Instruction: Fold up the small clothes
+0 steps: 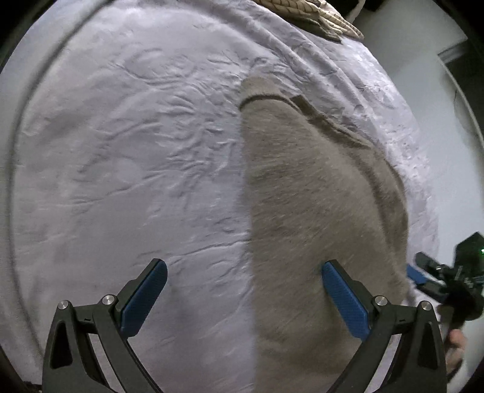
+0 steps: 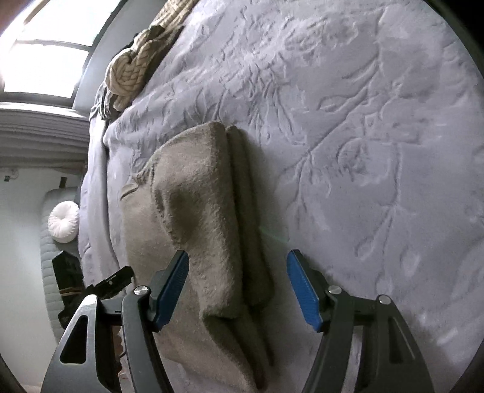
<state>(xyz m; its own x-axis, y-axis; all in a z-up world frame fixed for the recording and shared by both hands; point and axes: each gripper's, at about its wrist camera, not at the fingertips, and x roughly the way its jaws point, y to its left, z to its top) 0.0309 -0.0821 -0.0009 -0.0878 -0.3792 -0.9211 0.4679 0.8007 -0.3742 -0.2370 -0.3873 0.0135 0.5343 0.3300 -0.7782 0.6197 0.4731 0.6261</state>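
A fuzzy beige garment lies folded lengthwise on a pale grey embossed bedspread. My left gripper is open above its near end, the right finger over the cloth and the left finger over the bedspread. In the right wrist view the same garment shows a doubled fold along its right edge. My right gripper is open and empty, straddling that folded edge. The right gripper also shows at the right edge of the left wrist view.
A tan cable-knit item lies at the far end of the bed, also in the left wrist view. The bed's edge drops beside the garment. A round white cushion sits on a seat beyond it.
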